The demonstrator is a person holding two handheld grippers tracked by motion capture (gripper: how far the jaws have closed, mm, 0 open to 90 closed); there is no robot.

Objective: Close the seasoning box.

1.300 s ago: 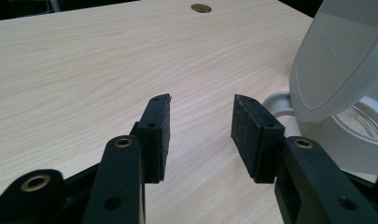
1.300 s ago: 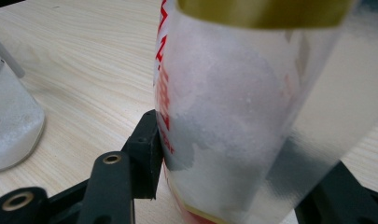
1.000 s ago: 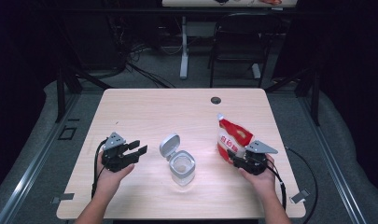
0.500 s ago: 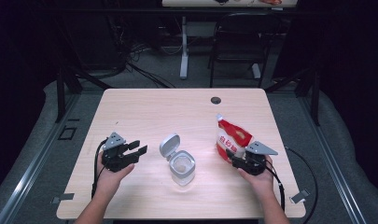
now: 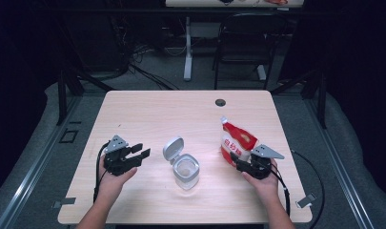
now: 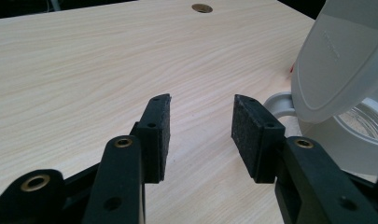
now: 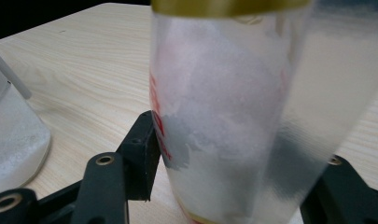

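A red and white pouch stands upright at the table's right, with white powder showing through its clear back. My right gripper is shut on its lower part, and in the right gripper view the pouch sits between the jaws of this gripper. A clear plastic container sits at mid-table with its grey flip lid open and white powder inside. My left gripper rests on the table just left of the container, open and holding nothing. The lid rises to its right.
A round cable hole lies near the far edge of the wooden table. A chair and a table leg stand beyond. Cables trail from both grippers over the near edge.
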